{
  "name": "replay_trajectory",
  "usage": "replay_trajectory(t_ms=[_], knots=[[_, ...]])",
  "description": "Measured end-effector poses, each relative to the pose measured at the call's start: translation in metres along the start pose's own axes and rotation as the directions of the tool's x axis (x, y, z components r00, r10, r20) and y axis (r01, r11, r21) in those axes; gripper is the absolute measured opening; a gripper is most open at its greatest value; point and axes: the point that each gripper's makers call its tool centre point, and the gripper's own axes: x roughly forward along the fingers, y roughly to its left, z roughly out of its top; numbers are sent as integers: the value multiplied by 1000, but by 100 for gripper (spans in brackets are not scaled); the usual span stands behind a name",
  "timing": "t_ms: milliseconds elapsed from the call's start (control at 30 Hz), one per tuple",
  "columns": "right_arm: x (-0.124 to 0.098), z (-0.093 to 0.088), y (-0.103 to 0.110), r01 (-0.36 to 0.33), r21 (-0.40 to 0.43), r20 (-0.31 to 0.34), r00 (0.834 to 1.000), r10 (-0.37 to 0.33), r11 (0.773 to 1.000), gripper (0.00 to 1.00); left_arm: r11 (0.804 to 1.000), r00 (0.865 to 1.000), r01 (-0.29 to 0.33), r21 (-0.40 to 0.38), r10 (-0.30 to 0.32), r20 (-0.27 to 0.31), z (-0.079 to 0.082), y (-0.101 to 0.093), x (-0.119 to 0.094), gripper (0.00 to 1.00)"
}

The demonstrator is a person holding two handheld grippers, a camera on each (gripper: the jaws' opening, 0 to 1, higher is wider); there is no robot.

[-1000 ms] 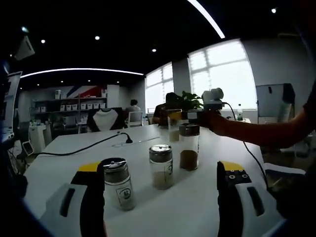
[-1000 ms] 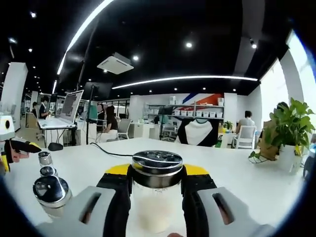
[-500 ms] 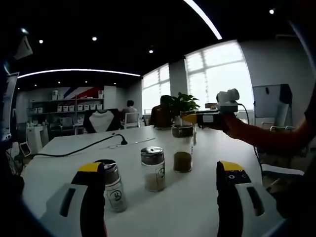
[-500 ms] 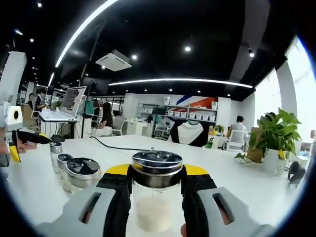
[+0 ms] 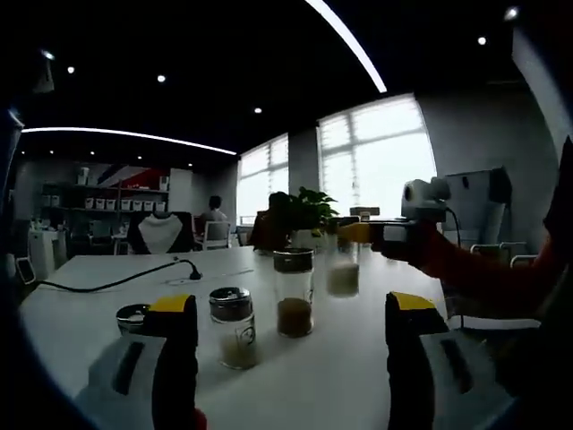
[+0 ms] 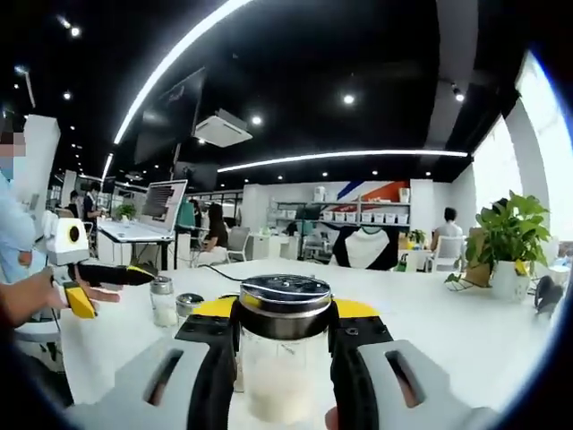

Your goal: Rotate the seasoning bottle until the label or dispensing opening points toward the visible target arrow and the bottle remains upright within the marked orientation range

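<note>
R gripper (image 6: 285,354) is clamped on the seasoning bottle (image 6: 285,358): both jaws press the glass sides just under the metal lid (image 6: 286,294). Bottle stands upright, long axis vertical, w/ white granules in the lower part. Which way its label or opening faces, can't tell. In the left gripper view the same bottle (image 5: 343,269) hangs off the white worktop (image 5: 322,376), held out by the R gripper (image 5: 354,235) at the end of a person's arm (image 5: 483,269).

L gripper (image 5: 282,358) is wide apart, jaws holding nothing, hovering low over the worktop. Between and beyond its jaws: a short jar w/ pale contents (image 5: 235,327), a taller jar w/ brown powder (image 5: 294,292) just behind it, and another jar (image 5: 134,317) partly hidden by the left jaw. All three upright on the worktop.

From the right gripper view, the L gripper (image 6: 85,278) shows at left in a hand, near two small jars (image 6: 163,300). A potted plant (image 6: 510,242) sits at far right; a black cable (image 5: 116,279) runs across the worktop.
</note>
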Motion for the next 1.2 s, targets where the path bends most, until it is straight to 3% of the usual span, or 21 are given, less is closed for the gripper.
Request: replay_trajectory(t_ms=[133, 267, 367, 400, 467, 567, 633, 700, 767, 867, 1133, 1200], knots=[[-4, -3, 25, -56, 24, 17, 998, 55, 998, 37, 1000, 1000, 20, -21, -21, -17, -4, -7, 5, 90], [-7, -4, 42, -96, 29, 27, 995, 95, 995, 37, 999, 998, 34, 9, -34, -44, -11, -16, 11, 91], [-12, 1, 58, -157, 56, 65, 986, 153, 986, 37, 999, 999, 38, -23, -39, -31, -10, -19, 14, 91], [-14, 2, 62, -173, 59, 79, 983, 168, 983, 37, 994, 996, 89, -69, -90, -14, -8, -31, 16, 89], [-18, 3, 67, -183, 57, 83, 980, 178, 981, 37, 992, 995, 96, -86, -98, -18, -10, -34, 18, 88], [-22, 5, 75, -199, 41, 86, 977, 195, 979, 37, 973, 982, 186, -140, -190, -20, -15, -54, 22, 88], [-27, 9, 87, -248, 26, 95, 965, 245, 968, 37, 968, 968, 237, -79, -243, -68, -25, -68, 23, 85], [-29, 13, 95, -287, 32, 108, 953, 283, 957, 37, 976, 972, 219, 8, -217, -89, -28, -68, 26, 83], [-32, 16, 107, -339, 41, 121, 935, 332, 940, 37, 970, 970, 231, 76, -224, -95, -29, -74, 27, 76], [-33, 17, 123, -387, 53, 135, 916, 377, 920, 36, 955, 954, 286, 79, -276, -117, -31, -89, 26, 73], [-32, 16, 143, -463, 92, 163, 880, 446, 881, 36, 952, 953, 298, 69, -292, -81, -26, -93, 26, 59], [-33, 17, 145, -477, 93, 183, 871, 456, 874, 36, 943, 944, 325, 69, -320, -77, -25, -97, 24, 52]])
